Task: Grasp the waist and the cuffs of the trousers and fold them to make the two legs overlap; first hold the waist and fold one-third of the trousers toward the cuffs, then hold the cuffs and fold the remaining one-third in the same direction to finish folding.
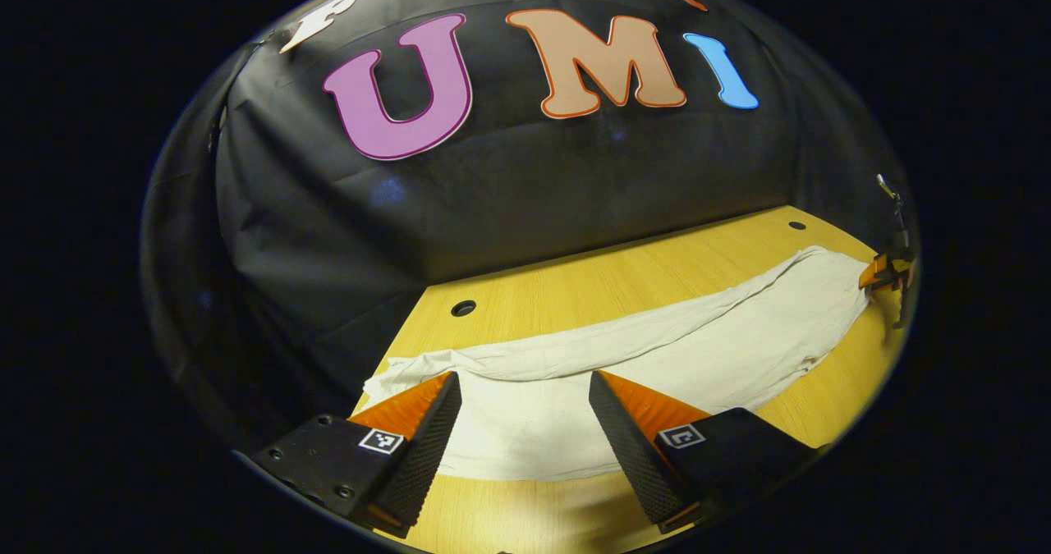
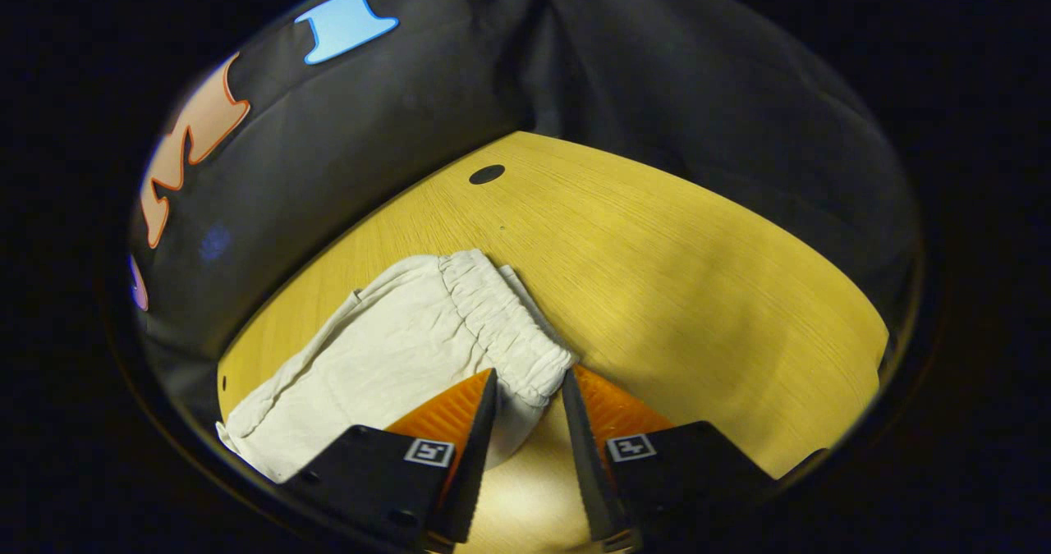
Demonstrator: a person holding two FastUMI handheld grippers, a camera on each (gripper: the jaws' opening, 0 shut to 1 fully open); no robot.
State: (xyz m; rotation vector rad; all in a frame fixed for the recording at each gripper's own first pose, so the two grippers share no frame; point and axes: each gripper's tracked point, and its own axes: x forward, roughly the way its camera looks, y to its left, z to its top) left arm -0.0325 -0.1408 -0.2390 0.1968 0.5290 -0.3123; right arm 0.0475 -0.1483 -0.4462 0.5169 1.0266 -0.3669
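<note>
Wooden table (image 1: 575, 291) under black cloth is carrying the pale trousers (image 1: 624, 357), their long axis running lower left to right of frame.

Your left gripper (image 1: 525, 398) is hovering wide open over the cuff end; your right gripper (image 2: 527, 394) is sitting narrow around the elastic waist (image 2: 501, 324), though a firm pinch isn't certain. Soft, light fabric: you're best gripping hems.

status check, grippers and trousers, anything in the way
Left gripper open over the cuff end. Right gripper straddling the waistband, not yet clamped. Trousers stretched flat on the table, unfolded. Nothing in the way.
</note>
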